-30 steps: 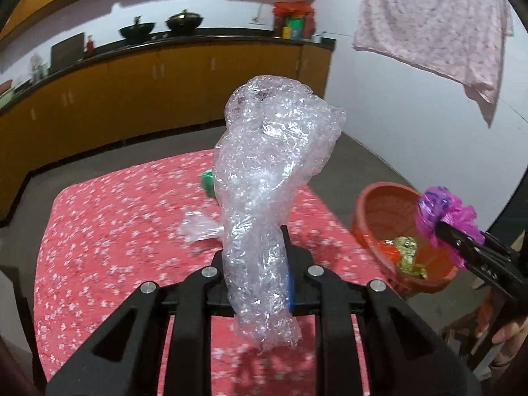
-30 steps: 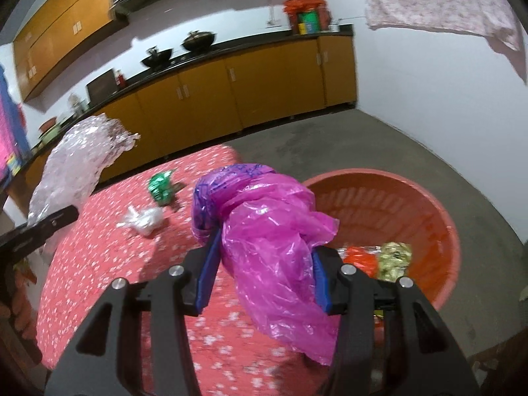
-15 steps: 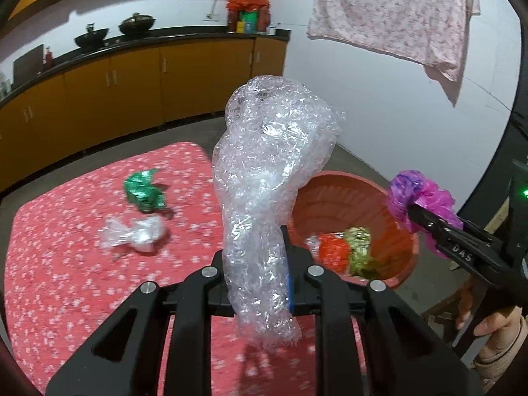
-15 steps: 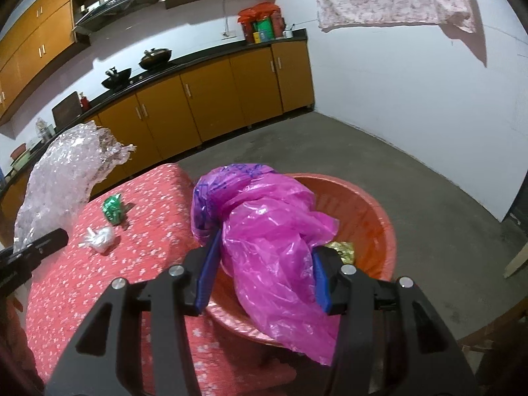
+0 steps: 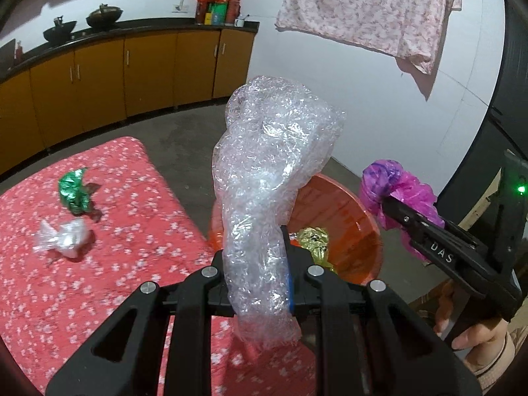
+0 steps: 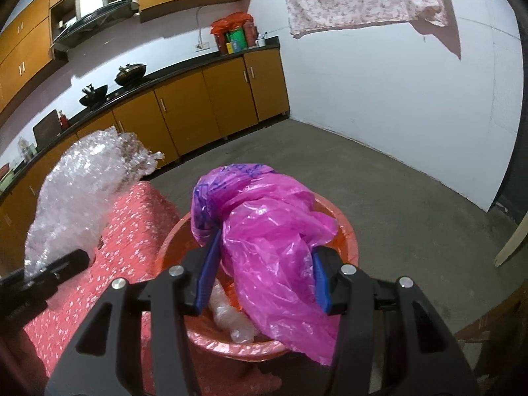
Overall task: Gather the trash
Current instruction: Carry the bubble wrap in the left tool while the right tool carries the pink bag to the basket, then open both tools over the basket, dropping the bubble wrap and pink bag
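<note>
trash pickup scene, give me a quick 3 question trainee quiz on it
1. True or false: the right gripper is shut on the pink plastic bag.
2. What does the left gripper hold? A) green wrapper B) clear bubble wrap C) cloth
3. Fill in: the green wrapper and a crumpled clear plastic piece lie on the ____ tablecloth.

Key:
1. True; it hangs above the orange basket.
2. B, the clear bubble wrap.
3. Red floral.
</note>
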A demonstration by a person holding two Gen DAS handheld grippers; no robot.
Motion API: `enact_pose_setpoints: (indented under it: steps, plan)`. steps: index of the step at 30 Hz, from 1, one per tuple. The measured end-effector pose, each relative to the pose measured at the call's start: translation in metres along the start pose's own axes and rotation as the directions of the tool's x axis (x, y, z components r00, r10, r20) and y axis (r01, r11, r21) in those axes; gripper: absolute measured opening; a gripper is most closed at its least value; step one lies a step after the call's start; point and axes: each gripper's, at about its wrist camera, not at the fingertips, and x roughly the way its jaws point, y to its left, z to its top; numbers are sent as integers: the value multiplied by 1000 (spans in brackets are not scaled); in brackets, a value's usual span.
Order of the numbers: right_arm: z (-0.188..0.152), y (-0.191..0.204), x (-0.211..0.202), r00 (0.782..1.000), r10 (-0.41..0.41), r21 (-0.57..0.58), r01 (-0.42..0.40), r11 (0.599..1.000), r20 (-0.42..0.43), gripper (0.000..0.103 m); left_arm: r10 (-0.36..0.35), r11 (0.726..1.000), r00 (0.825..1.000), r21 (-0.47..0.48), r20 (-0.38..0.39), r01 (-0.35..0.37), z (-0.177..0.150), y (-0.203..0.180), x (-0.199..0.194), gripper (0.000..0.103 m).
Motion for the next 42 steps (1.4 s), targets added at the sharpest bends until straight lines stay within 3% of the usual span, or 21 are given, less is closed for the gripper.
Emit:
enact_pose_setpoints:
  steps: [14,30,34,39,42]
  plan:
    - [6,-13,20,1000,-3,43,3,999,-1,48,-47,999,999,22,-24,47,9,-26,43,19]
    - [10,-11,42,999,32,50,-32,998,3,52,-49,999,997,8,-67,49,17,-23,73,20]
    - [9,-13,45,999,42,64,-43,997,10,65,-39,999,997,-9,-72,38,17,-18,75,49]
    - [8,-15,46,999,30,69,-31,997,16,74,-10,999,997,-34,-73,8,13,-6,74,58]
    - [6,-17,45,1000,3,68,-5,998,25,84,23,998,998,-64,-65,-28,11,5,69,67]
